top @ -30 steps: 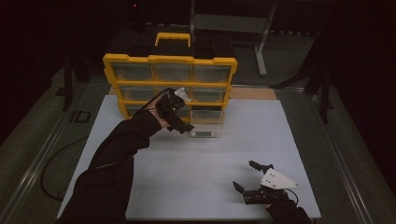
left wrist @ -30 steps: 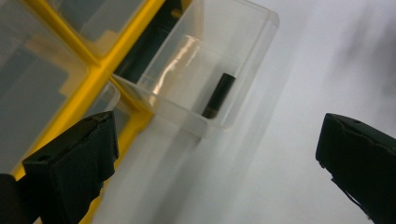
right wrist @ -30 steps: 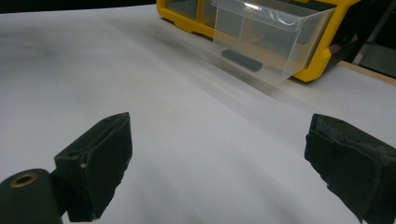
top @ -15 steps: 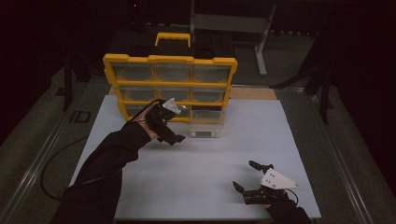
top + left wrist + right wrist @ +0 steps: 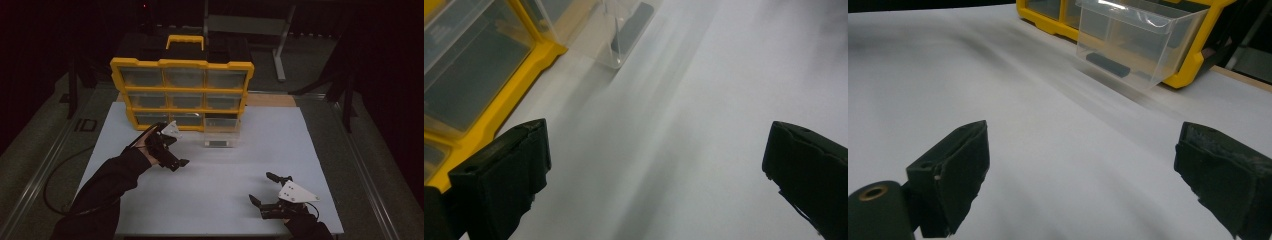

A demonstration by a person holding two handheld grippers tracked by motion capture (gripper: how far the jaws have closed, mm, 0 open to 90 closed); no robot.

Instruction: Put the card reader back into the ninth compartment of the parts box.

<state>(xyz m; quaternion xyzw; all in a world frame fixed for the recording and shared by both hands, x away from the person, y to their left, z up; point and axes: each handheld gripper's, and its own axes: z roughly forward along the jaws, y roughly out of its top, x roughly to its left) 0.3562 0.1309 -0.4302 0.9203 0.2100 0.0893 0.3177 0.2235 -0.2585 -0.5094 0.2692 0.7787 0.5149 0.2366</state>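
Dark room, white worktop (image 5: 210,170) lit in the middle, yellow organizer (image 5: 182,95) standing at the far edge. One clear drawer (image 5: 221,132) is pulled out and sits on the worktop just in front of the organizer's lower right bay — a small dark flat part (image 5: 216,144) lies inside it. Left hand-held gripper (image 5: 176,161) hovers just left of the drawer, jaws spread wide, nothing between them. Right hand-held gripper (image 5: 264,187) rests at the near right edge, well apart from the drawer, also spread and empty.

Handling, my read: drawer is thin clear plastic — light, stiff, slick, will skid on the worktop if pushed and could crack if pinched hard. Best grip is the front lip or a side wall at the rim, gentle squeeze. Keep it level or the part slides.
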